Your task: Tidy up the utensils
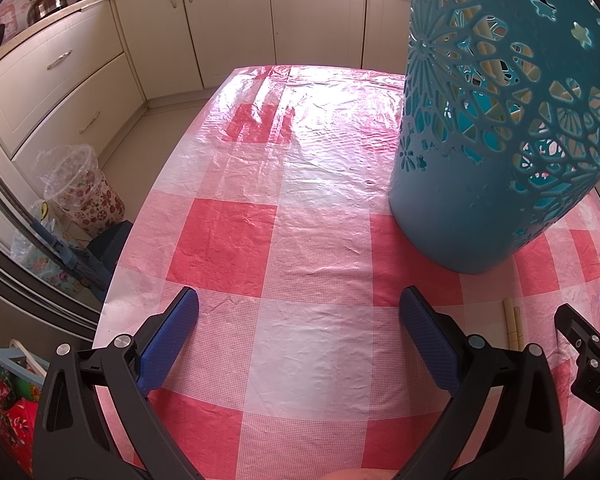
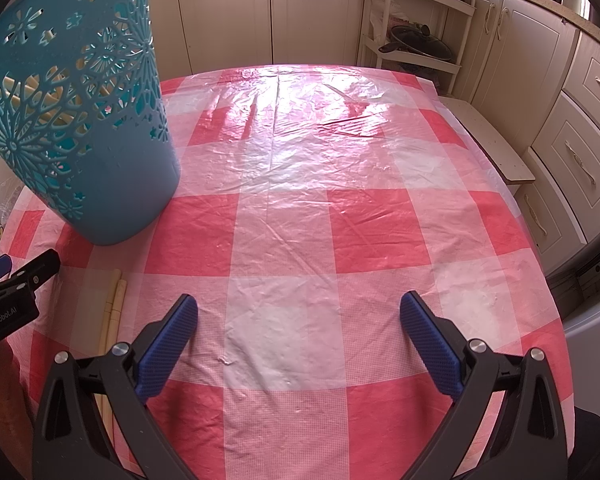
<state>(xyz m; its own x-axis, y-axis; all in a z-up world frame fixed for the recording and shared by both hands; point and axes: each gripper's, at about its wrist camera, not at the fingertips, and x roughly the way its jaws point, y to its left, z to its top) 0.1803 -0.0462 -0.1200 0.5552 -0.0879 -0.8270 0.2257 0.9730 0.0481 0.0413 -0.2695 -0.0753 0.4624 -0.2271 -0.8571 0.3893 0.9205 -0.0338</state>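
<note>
Both grippers, left (image 1: 298,336) and right (image 2: 299,340), are spread wide and empty. Chopsticks (image 2: 112,312) lie at the right gripper's nine o'clock, holder (image 2: 88,128) at eleven. Best to swing left, pinch both sticks mid-length, then drop them in upright.

A teal perforated utensil holder (image 2: 80,128) stands upright; just near of it lie pale chopsticks (image 2: 114,308), flat and parallel.
</note>
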